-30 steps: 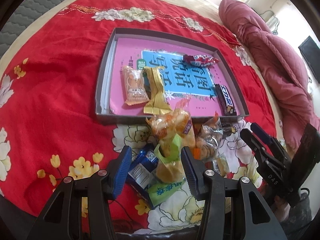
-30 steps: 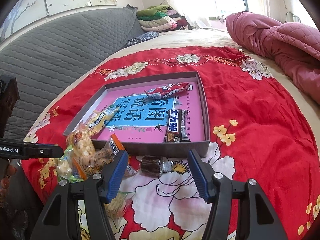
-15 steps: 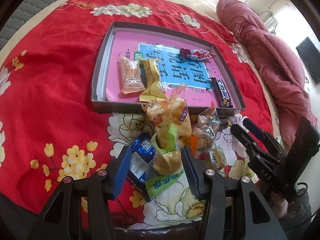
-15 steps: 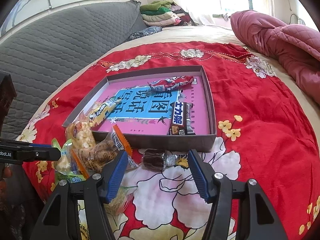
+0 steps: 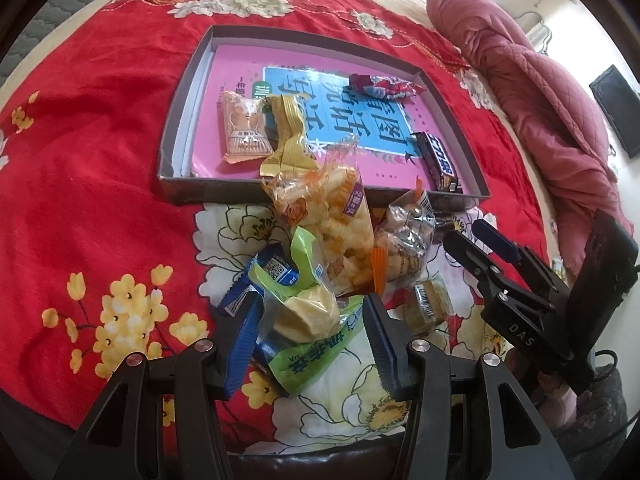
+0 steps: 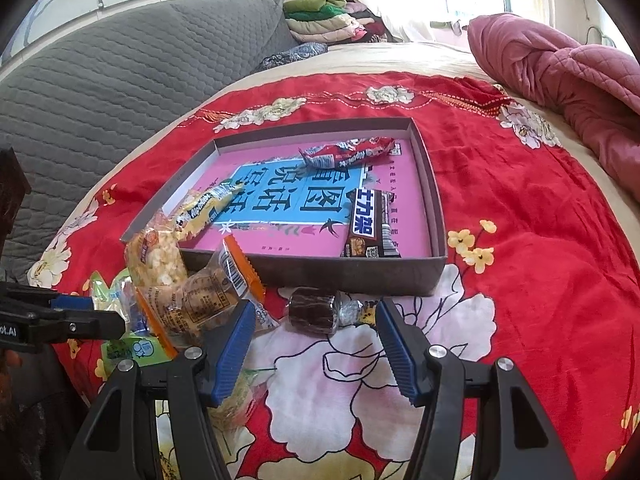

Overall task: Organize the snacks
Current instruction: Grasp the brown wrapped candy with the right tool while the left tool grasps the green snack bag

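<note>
- Item, left tongs (image 5: 308,328): we hold them low over the near heap on the bed, fingers pointing far toward the box. The jaws stand wide apart, straddling the green-wrapped pastry (image 5: 304,320), and we judge they have hold of nothing yet.
- Item, right tongs (image 6: 316,344): we hold them low and level at the near right of the heap, jaws wide apart and empty, with the dark round cake (image 6: 314,314) lying just beyond their gap.
- Item, box (image 5: 176,188): it is shallow and grey-walled, lined with a pink and blue sheet, and lies on the red floral bedspread (image 5: 100,160) far of the heap. It already holds a tan wafer pack (image 5: 244,130), a gold wrapper (image 5: 288,136), a red candy packet (image 5: 380,86) and a chocolate bar (image 5: 438,158).
- Item, loose snacks: a clear bag of puffs (image 5: 336,220) leans on the near wall of the box; a biscuit pack (image 5: 404,240) and a blue packet (image 5: 264,276) lie in the heap.
- Handling note, left: we judge the step is picking the pastry. We should close on its firm middle, not the loose film, and lift straight so neighbours stay put.
- Handling note, right: the cake is small and round, so we should close gently across its body.
- Caution: the tongs work near each other, so we should move one at a time.
</note>
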